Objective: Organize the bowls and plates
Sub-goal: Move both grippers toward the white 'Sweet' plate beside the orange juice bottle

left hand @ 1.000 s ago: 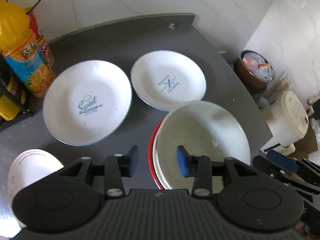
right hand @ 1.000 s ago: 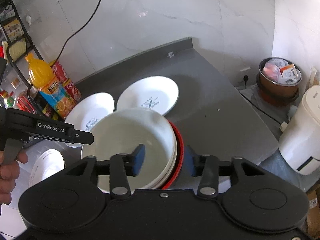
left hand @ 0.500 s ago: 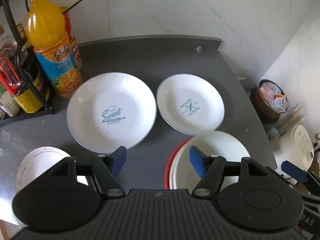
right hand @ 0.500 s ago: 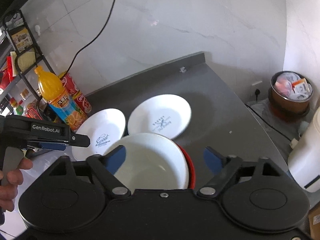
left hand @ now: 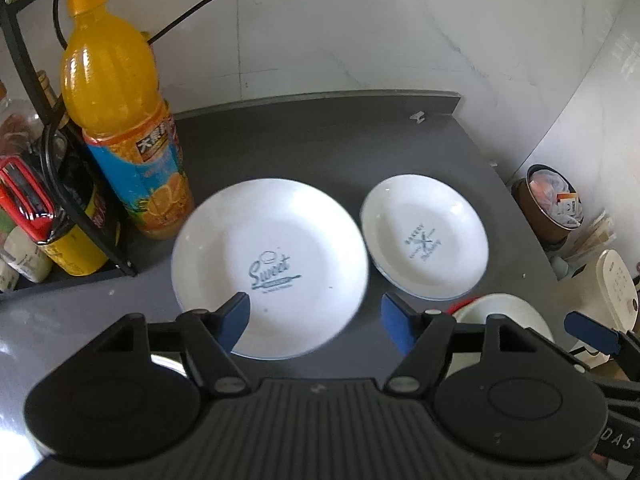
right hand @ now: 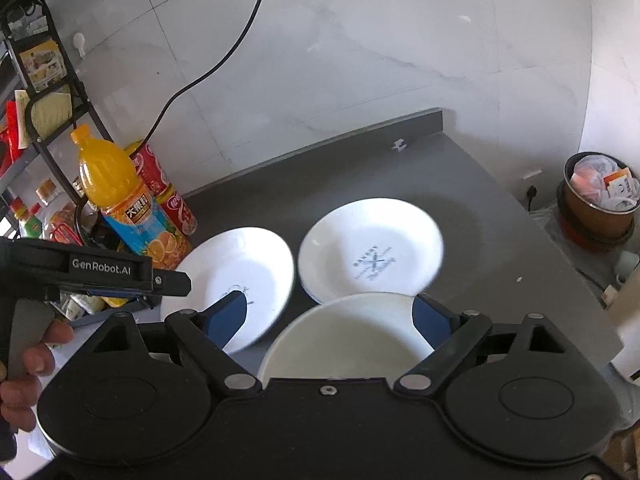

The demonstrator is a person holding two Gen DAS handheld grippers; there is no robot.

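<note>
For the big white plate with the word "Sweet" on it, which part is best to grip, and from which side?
Probably the near rim of the Sweet plate, approached from the front by the open left gripper, one finger above the rim and one below. The plate lies flat and is too wide to span. The orange juice bottle crowds its far left side; the smaller plate sits close on its right.

Pretty bright daylight-ish scene in both views, and the white plates nearly blow out against the dark grey counter (left hand: 328, 140), with a hot patch of glare on its near left corner in the left wrist view. The orange juice bottle (left hand: 120, 112) carries sharp highlights on its shoulder. Heavy fisheye bending curves the counter's far edge and the wall lines, corners go black, and the large plate (left hand: 268, 264) has smeared, motion-blurred rims in both views.
</note>
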